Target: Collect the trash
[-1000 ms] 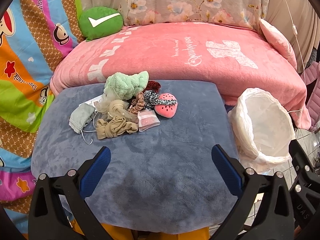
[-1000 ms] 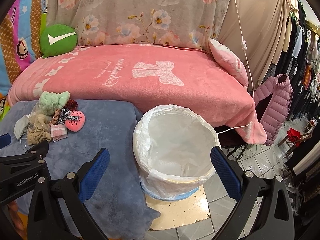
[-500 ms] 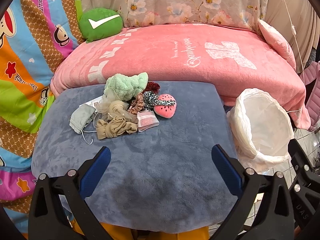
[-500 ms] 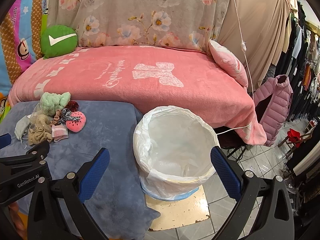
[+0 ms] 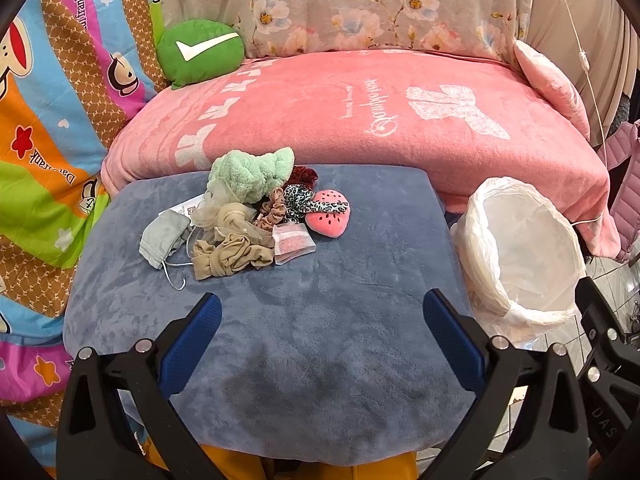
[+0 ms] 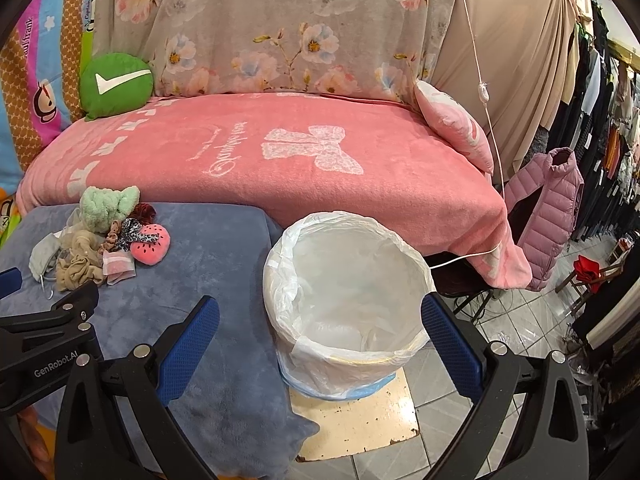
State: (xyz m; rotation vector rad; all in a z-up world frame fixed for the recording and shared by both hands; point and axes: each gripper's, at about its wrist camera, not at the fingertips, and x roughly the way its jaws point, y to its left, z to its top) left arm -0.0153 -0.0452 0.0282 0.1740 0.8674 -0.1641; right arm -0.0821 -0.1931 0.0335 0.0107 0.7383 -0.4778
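Note:
A heap of small items lies on the blue-grey blanket [image 5: 320,320]: a grey face mask [image 5: 164,236], beige stockings [image 5: 228,258], a clear packet with pink contents [image 5: 292,244], scrunchies [image 5: 274,210], a pink strawberry plush [image 5: 329,216] and a mint fluffy cloth [image 5: 252,174]. A bin lined with a white bag [image 5: 524,252] stands to the right of the blanket. My left gripper [image 5: 322,320] is open, well short of the heap. My right gripper [image 6: 320,326] is open in front of the bin [image 6: 348,296], with nothing between its fingers.
A pink blanket [image 5: 360,112] covers the sofa behind, with a green cushion [image 5: 200,50] at its left and a pink pillow [image 6: 452,124] at its right. A lilac padded vest [image 6: 548,208] and hanging clothes stand right. The floor is tiled.
Both views have shifted very slightly; the heap and the bin lie as before. Both grippers stay open.

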